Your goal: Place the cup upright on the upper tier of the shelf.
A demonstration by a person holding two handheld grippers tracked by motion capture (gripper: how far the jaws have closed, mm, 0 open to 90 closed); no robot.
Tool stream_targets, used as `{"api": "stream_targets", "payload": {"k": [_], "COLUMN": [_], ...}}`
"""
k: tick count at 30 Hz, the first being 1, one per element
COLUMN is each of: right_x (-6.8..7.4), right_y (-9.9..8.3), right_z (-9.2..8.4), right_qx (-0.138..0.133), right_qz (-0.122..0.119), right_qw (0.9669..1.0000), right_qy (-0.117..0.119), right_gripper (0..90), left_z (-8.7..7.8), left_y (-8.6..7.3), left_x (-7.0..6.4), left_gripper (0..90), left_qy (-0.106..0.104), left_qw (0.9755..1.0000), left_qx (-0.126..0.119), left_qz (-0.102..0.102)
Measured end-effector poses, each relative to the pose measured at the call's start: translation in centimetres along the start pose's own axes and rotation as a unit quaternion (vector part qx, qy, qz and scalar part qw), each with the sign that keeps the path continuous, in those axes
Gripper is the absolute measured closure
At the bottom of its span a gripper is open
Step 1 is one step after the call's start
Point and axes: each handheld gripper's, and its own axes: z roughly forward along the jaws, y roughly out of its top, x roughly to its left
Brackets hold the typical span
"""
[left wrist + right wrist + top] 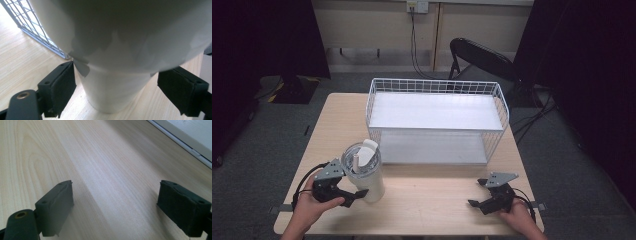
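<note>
A white tumbler point(366, 176) with a clear lid stands upright at the table's front left. My left gripper point(353, 184) is open around its lower part. In the left gripper view the tumbler point(117, 50) stands between the two pads: the left pad is almost against its wall, the right pad clearly apart from it, and the left gripper point(116, 96) is level with the tumbler's narrow base. My right gripper point(477, 192) rests open near the front right edge. Nothing but bare wood lies between the jaws of the right gripper point(115, 205).
A white wire basket point(437, 84) with a white shelf takes up the middle and far half of the wooden table point(432, 200); its corner point(30, 27) is just beyond the tumbler. A black folding chair point(482, 55) stands behind the table.
</note>
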Motion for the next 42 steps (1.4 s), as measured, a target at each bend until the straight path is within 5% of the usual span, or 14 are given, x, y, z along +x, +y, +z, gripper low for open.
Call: {"api": "stream_targets", "payload": {"k": [18, 31, 42], "right_x": [0.0, 0.0, 0.0], "right_y": [0.0, 0.0, 0.0], "right_z": [0.0, 0.0, 0.0], "right_qx": [0.000, 0.000, 0.000], "right_qz": [0.000, 0.000, 0.000], "right_qw": [1.0000, 1.0000, 1.0000], "right_qy": [0.000, 0.000, 0.000], "right_gripper": [12.7, 12.6, 12.7], "left_z": [1.1, 2.5, 2.9], "left_y": [-0.7, -1.1, -1.3], "left_x": [-0.2, -0.5, -1.1], "left_gripper": [8.4, 6.3, 8.5], "left_qy": [0.008, 0.016, 0.044], "left_qw": [0.9968, 0.9900, 0.9868], "left_qx": [-0.080, -0.138, -0.155], "left_qz": [-0.008, -0.022, -0.015]}}
